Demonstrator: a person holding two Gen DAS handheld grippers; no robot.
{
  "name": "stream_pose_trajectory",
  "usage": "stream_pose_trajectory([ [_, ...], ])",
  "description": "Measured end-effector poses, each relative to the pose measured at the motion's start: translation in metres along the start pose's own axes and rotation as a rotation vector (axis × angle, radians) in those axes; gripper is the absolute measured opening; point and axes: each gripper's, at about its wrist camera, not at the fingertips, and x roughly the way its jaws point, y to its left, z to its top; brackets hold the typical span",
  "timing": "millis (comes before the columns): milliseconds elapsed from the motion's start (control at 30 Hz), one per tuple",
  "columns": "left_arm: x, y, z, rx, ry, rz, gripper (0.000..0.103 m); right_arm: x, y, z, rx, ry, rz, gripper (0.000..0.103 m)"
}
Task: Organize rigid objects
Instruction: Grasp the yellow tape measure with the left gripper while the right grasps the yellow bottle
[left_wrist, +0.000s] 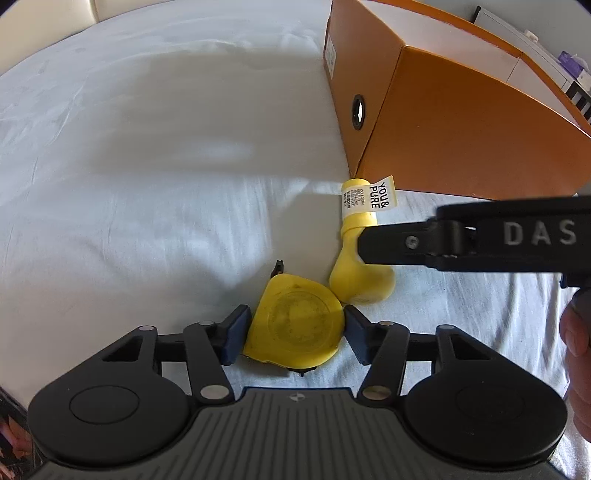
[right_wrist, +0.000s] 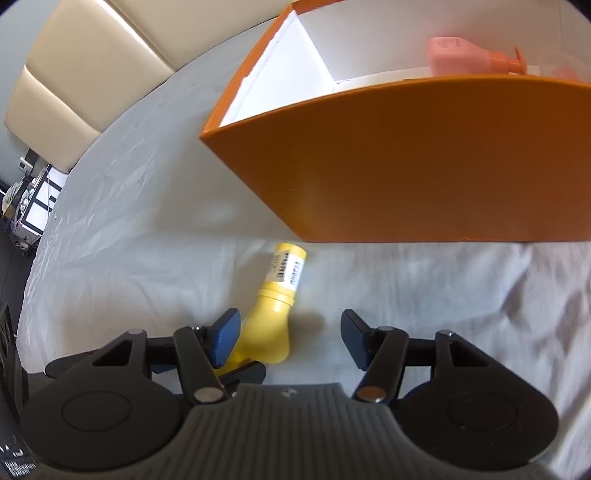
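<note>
A yellow tape measure (left_wrist: 295, 322) lies flat on the white sheet between the pads of my left gripper (left_wrist: 293, 330), which touch its two sides. A yellow bottle (left_wrist: 360, 254) with a white label lies on its side just beyond it, near the corner of the orange box (left_wrist: 461, 122). In the right wrist view my right gripper (right_wrist: 290, 338) is open, hovering over the bottle (right_wrist: 275, 310), whose base lies beside the left pad. The right gripper shows in the left wrist view (left_wrist: 373, 245) as a black arm over the bottle.
The orange box (right_wrist: 406, 166) stands open on the bed with white inner walls and a pink pump bottle (right_wrist: 465, 55) inside. The sheet (left_wrist: 147, 166) stretches left of the objects. A padded headboard (right_wrist: 74, 85) stands behind.
</note>
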Motion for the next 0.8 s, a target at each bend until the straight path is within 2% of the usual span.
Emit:
stream_pose_trajectory([
  [333, 0.000, -0.005, -0.002, 0.019, 0.010, 0.018, 0.063, 0.028, 0.014, 0.007, -0.036, 0.038, -0.029, 0.055],
  [433, 0.004, -0.002, -0.001, 0.004, 0.008, 0.006, 0.063, 0.033, 0.019, 0.005, -0.072, 0.035, -0.067, 0.046],
  [500, 0.006, -0.001, 0.000, 0.007, 0.008, 0.007, 0.063, 0.035, 0.023, 0.004, -0.086, 0.034, -0.061, 0.034],
  [567, 0.009, -0.001, 0.000, 0.014, 0.009, 0.012, 0.062, 0.034, 0.023, 0.004, -0.091, 0.033, -0.064, 0.032],
  [667, 0.010, -0.002, 0.000, 0.017, 0.009, 0.020, 0.062, 0.030, 0.019, 0.002, -0.100, 0.041, -0.070, 0.023],
  [800, 0.010, -0.005, 0.001, -0.002, 0.015, 0.032, 0.062, 0.015, 0.014, -0.006, -0.125, 0.039, -0.079, 0.023],
])
